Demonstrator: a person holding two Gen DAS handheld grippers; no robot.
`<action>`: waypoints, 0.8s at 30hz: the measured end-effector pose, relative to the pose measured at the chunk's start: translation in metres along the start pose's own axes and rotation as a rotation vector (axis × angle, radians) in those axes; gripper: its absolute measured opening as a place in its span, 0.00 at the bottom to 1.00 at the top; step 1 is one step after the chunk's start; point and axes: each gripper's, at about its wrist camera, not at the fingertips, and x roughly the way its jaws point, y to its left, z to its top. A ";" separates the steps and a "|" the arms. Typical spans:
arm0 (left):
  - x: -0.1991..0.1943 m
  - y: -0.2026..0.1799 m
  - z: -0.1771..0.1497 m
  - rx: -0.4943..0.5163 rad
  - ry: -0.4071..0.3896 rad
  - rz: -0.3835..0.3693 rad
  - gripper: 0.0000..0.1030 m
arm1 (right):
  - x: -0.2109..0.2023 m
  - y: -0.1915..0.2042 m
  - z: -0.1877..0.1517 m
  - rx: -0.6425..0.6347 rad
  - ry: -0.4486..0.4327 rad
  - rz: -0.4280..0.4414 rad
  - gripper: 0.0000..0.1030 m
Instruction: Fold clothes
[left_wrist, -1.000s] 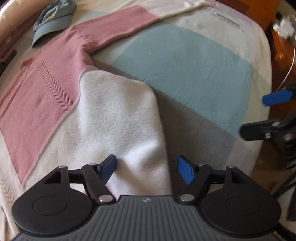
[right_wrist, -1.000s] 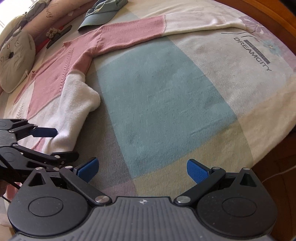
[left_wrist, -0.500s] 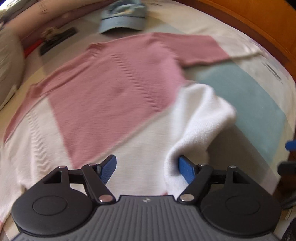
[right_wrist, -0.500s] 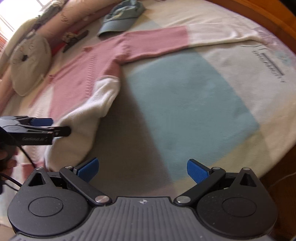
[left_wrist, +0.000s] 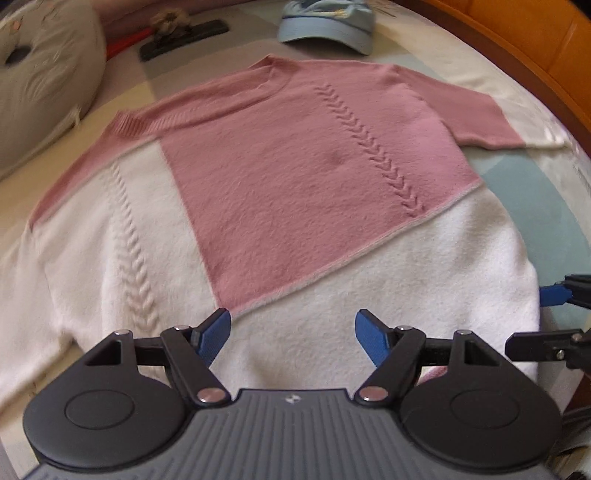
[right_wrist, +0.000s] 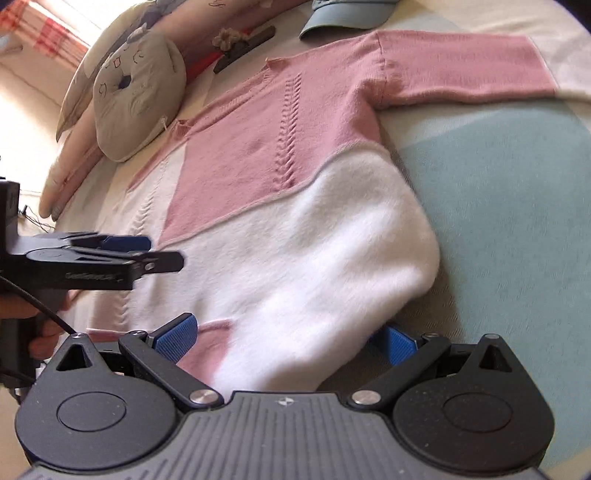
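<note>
Here the sweater (left_wrist: 314, 177) is lying spread out, front up, on the bedspread (right_wrist: 498, 206), pink across the shoulders and upper chest, white below, with a raised braid pattern running down each side of the chest. Its right-hand sleeve (right_wrist: 461, 66) is stretching out flat across the cover, pink and then white toward the cuff. The white lower corner on that side is bulging up a little instead of lying flat.

I am holding my left gripper (left_wrist: 293, 332) tilted down over the white hem area, its blue pads (left_wrist: 214, 328) standing apart with nothing pinched between them; whether they are brushing the knit I cannot tell. My right gripper (right_wrist: 284, 339) is hanging over the same lower edge, jaws spread wide, with the white cloth and a small pink patch lying between them but not clamped. In the right wrist view my left gripper is showing at the left edge, with part of my hand (right_wrist: 40, 332) wrapped around its handle.

Beyond the neckline a light blue cap (left_wrist: 325, 22) is resting on the bed, a dark flat object (left_wrist: 181, 37) beside it, and a beige cushion (right_wrist: 136, 99) with a stitched face is leaning near the left shoulder.
</note>
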 end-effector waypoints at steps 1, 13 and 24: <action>0.000 0.001 -0.002 -0.007 0.001 0.001 0.73 | -0.001 -0.004 0.000 0.003 -0.002 0.011 1.00; 0.017 0.009 -0.020 -0.056 0.002 0.044 0.77 | -0.012 -0.033 -0.003 -0.077 -0.026 0.050 1.00; 0.023 0.015 -0.026 -0.039 -0.077 0.011 0.88 | 0.006 -0.038 0.005 -0.128 -0.197 0.044 1.00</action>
